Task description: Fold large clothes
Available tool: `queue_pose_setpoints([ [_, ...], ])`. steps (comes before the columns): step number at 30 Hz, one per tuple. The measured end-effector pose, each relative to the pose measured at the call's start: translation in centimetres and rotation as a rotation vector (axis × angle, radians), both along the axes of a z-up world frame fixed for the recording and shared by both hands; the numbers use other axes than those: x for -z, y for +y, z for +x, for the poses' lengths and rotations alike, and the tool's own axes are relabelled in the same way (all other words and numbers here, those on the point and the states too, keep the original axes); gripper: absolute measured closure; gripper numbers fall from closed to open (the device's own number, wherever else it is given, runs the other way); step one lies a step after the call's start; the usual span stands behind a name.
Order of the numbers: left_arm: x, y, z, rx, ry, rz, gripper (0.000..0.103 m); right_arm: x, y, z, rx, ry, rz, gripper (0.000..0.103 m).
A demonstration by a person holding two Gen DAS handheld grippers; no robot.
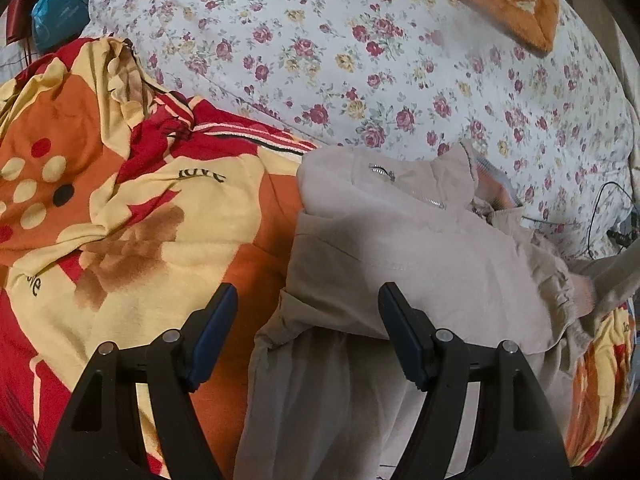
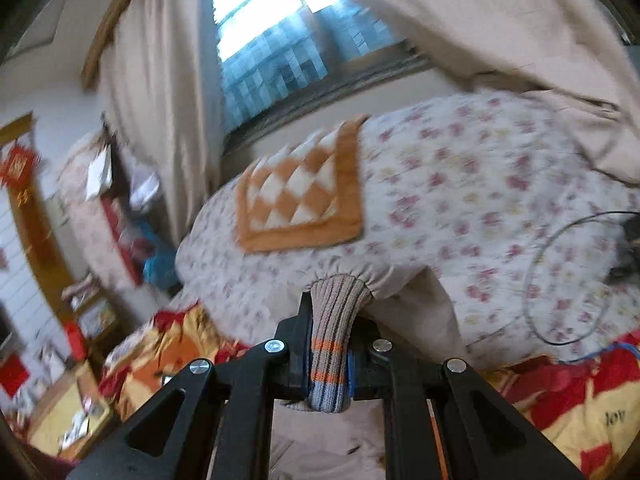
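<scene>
A beige zip jacket [image 1: 420, 248] lies on the bed, its collar and zipper toward the floral quilt, its lower part hanging over the near edge. My left gripper [image 1: 308, 300] hovers open just above the jacket's near left part, nothing between its pads. In the right wrist view my right gripper [image 2: 330, 320] is shut on the jacket's ribbed knit cuff [image 2: 334, 328], beige with orange and dark stripes. The beige sleeve [image 2: 400, 288] trails off to the right, lifted above the bed. At the left wrist view's right edge that raised sleeve [image 1: 612, 276] shows, blurred.
A red, orange and yellow printed sheet [image 1: 132, 200] covers the bed under the jacket. A floral quilt [image 1: 380, 72] is heaped behind, with an orange diamond-patterned blanket [image 2: 304, 196] on top. A black cable [image 2: 560, 272] lies at right. Curtains, a window and cluttered furniture stand beyond.
</scene>
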State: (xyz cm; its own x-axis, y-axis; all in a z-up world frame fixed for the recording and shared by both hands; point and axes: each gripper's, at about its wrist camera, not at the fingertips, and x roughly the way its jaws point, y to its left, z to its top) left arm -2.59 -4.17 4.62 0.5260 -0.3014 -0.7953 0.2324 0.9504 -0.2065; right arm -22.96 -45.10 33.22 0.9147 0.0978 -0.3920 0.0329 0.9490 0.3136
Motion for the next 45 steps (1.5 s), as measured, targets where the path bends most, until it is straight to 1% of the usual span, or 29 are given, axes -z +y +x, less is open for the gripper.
queue_pose_setpoints([
  [4, -0.1, 0.5, 0.2, -0.011, -0.003, -0.008, 0.031, 2.0, 3.9, 5.2, -0.105, 0.100, -0.046, 0.092],
  [7, -0.2, 0.7, 0.5, -0.015, 0.003, -0.027, 0.031, 5.0, 7.6, 9.7, -0.204, 0.222, -0.080, 0.092],
  [10, -0.4, 1.0, 0.6, -0.016, 0.002, -0.036, 0.031, 9.4, 10.8, 13.4, -0.283, 0.349, -0.097, 0.092],
  [11, -0.5, 1.1, 0.7, -0.016, 0.002, -0.041, 0.031, 11.7, 12.3, 15.0, -0.316, 0.405, -0.093, 0.092],
  [15, -0.6, 1.5, 1.2, -0.017, -0.001, -0.063, 0.031, 19.3, 16.2, 19.9, -0.410, 0.553, -0.039, 0.091],
  [16, -0.5, 1.5, 1.4, -0.014, 0.000, -0.072, 0.031, 21.0, 16.8, 21.0, -0.407, 0.583, -0.036, 0.085],
  [18, -0.4, 1.5, 1.7, 0.001, 0.016, -0.104, 0.031, 23.5, 17.3, 22.1, -0.387, 0.626, -0.016, 0.068],
  [19, -0.3, 1.5, 1.8, 0.007, 0.026, -0.119, 0.031, 24.3, 17.1, 22.3, -0.376, 0.638, 0.005, 0.048],
  [20, -0.3, 1.5, 1.9, 0.018, 0.040, -0.144, 0.029, 24.6, 16.3, 21.8, -0.343, 0.629, 0.034, 0.042],
  [21, -0.3, 1.4, 1.9, 0.031, 0.047, -0.167, 0.027, 24.4, 15.4, 20.9, -0.323, 0.610, 0.063, 0.042],
  [22, -0.4, 1.3, 1.8, 0.045, 0.049, -0.187, 0.024, 24.0, 14.6, 20.1, -0.313, 0.594, 0.088, 0.042],
  [23, -0.6, 1.0, 1.7, 0.055, 0.047, -0.203, 0.020, 23.2, 13.1, 18.4, -0.287, 0.562, 0.126, 0.040],
  [24, -0.8, 0.7, 1.5, 0.067, 0.039, -0.221, 0.019, 22.6, 11.8, 16.8, -0.252, 0.536, 0.131, 0.038],
  [25, -0.9, 0.4, 1.2, 0.081, 0.029, -0.229, 0.019, 22.2, 11.0, 15.8, -0.219, 0.515, 0.122, 0.034],
  [26, -1.0, -0.1, 0.9, 0.099, 0.018, -0.225, 0.017, 21.6, 9.6, 13.7, -0.167, 0.486, 0.095, 0.030],
  [27, -1.0, -0.5, 0.7, 0.113, 0.012, -0.214, 0.017, 21.1, 8.3, 11.7, -0.087, 0.461, 0.044, 0.029],
  [28, -0.9, -1.0, 0.6, 0.125, 0.008, -0.198, 0.017, 20.8, 6.9, 9.7, 0.015, 0.446, -0.020, 0.028],
  [30, -0.5, -1.9, 0.4, 0.143, 0.017, -0.178, 0.017, 21.2, 4.7, 6.6, 0.163, 0.449, -0.091, 0.028],
  [31, -0.2, -2.2, 0.3, 0.148, 0.030, -0.184, 0.017, 21.9, 3.4, 5.0, 0.213, 0.467, -0.106, 0.027],
  [34, 0.3, -2.6, 0.6, 0.143, 0.059, -0.209, 0.017, 23.7, 2.6, 3.0, 0.203, 0.516, -0.113, 0.028],
  [35, 0.4, -2.6, 0.8, 0.139, 0.059, -0.208, 0.017, 24.4, 2.8, 2.6, 0.194, 0.531, -0.134, 0.030],
  [37, 0.4, -2.6, 1.1, 0.120, 0.060, -0.205, 0.017, 25.5, 3.5, 2.7, 0.202, 0.563, -0.209, 0.031],
  [38, 0.4, -2.4, 1.4, 0.117, 0.070, -0.221, 0.017, 26.0, 3.7, 3.1, 0.206, 0.579, -0.243, 0.035],
  [39, 0.4, -2.4, 1.6, 0.113, 0.078, -0.234, 0.017, 26.4, 3.9, 3.7, 0.198, 0.581, -0.246, 0.038],
  [40, 0.3, -2.4, 1.9, 0.105, 0.086, -0.242, 0.017, 26.7, 4.0, 4.0, 0.190, 0.577, -0.235, 0.045],
  [42, 0.0, -2.8, 2.7, 0.085, 0.087, -0.231, 0.017, 27.4, 3.7, 4.8, 0.191, 0.571, -0.194, 0.046],
  [45, 0.0, -4.9, 4.0, 0.101, 0.090, -0.189, 0.017, 28.6, 3.5, 5.3, 0.232, 0.560, -0.194, 0.045],
])
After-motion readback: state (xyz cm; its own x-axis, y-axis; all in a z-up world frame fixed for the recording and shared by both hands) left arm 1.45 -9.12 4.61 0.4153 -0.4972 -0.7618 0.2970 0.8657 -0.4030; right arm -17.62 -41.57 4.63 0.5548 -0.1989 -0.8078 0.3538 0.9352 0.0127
